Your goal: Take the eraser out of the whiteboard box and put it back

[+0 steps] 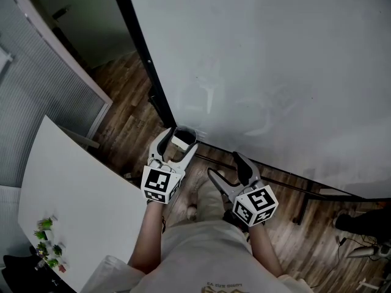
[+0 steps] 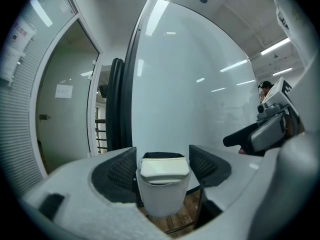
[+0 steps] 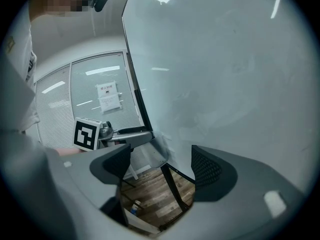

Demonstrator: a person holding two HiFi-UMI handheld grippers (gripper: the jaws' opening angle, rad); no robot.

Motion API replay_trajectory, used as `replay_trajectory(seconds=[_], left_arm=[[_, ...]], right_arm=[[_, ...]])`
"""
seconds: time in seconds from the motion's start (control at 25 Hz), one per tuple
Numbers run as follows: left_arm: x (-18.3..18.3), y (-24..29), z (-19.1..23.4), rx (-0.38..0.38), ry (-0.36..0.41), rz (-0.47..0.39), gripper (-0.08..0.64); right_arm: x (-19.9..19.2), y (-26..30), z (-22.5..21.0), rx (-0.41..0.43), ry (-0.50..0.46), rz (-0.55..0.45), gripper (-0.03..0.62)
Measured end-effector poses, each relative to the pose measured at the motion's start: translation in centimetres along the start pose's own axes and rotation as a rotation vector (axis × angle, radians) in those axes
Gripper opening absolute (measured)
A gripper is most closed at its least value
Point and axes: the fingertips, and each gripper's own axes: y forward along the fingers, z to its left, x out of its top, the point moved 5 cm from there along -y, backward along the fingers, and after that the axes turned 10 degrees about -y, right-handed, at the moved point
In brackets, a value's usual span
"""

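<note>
Extraction step: I held the left gripper open astride the eraser in the whiteboard box; a centred clench was needed next.

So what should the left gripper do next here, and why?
Probably close the left gripper on the white block eraser: it sits in the translucent white whiteboard box, both flanked by that gripper's open jaws with narrow gaps; the right gripper hangs open and empty.

i see only the top of the eraser; the rest sits down inside the whiteboard box. whether the left gripper touches that box with its pads, i can't tell. print on the notice is too small to read.
</note>
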Motion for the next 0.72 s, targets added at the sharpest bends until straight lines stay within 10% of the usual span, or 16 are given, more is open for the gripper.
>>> replay_trajectory(seconds=[0.72], left_arm=[[-0.29, 0.47, -0.04, -0.002, 0.021, -0.007, 0.288]], right_arm=[[-0.21, -0.28, -0.44, 0.007, 0.032, -0.011, 0.377]])
